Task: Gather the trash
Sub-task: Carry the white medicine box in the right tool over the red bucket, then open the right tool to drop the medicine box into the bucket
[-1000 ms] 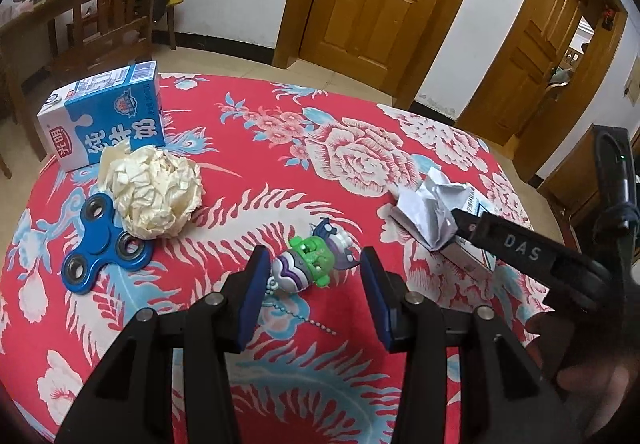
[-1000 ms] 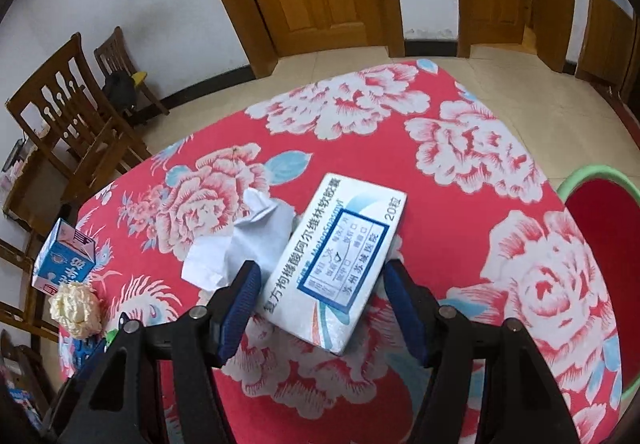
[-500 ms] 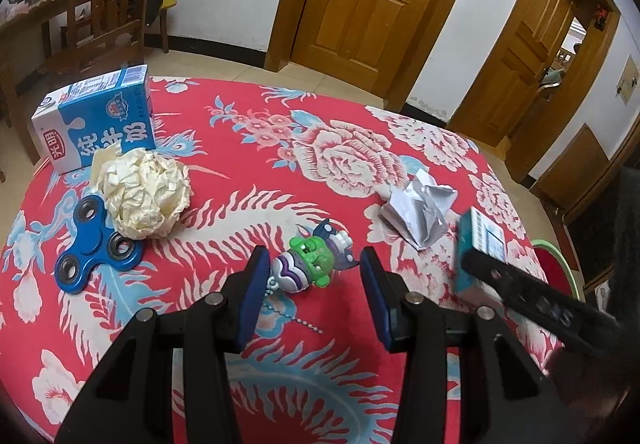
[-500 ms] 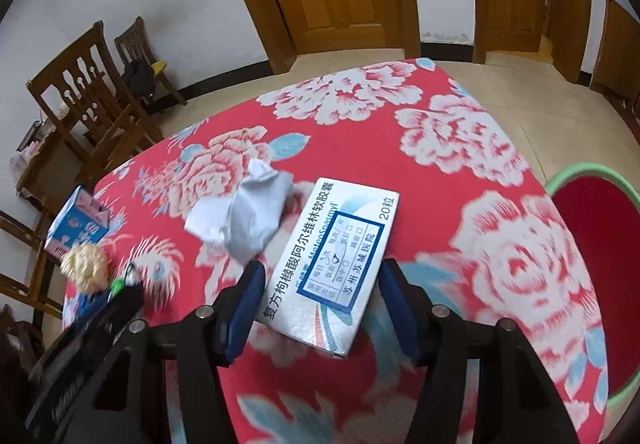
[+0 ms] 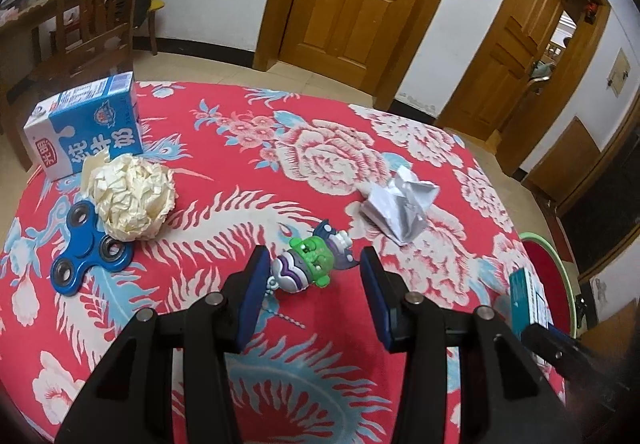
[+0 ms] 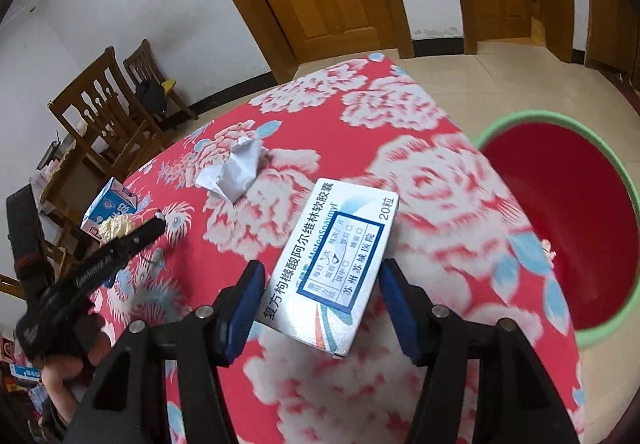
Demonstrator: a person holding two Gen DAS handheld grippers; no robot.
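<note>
My right gripper (image 6: 320,296) is shut on a white and blue medicine box (image 6: 332,264) and holds it above the red flowered table (image 6: 400,124), near the red bin with a green rim (image 6: 560,228). The box also shows in the left wrist view (image 5: 530,300). My left gripper (image 5: 312,292) is open and empty, with a small green and purple toy figure (image 5: 310,264) on the table between its fingertips. A crumpled white paper (image 5: 400,204) lies to the right of the toy, and it also shows in the right wrist view (image 6: 236,172). A crumpled cream paper ball (image 5: 130,196) lies to the left.
A blue milk carton (image 5: 86,128) stands at the table's far left edge. A blue fidget spinner (image 5: 90,248) lies by the paper ball. Wooden chairs (image 5: 96,8) stand beyond the table. The bin (image 5: 548,276) sits on the floor past the table's right edge.
My right gripper has lifted the medicine box off the table and carried it right, toward the bin. The crumpled white paper stays behind. My left gripper has barely moved.
</note>
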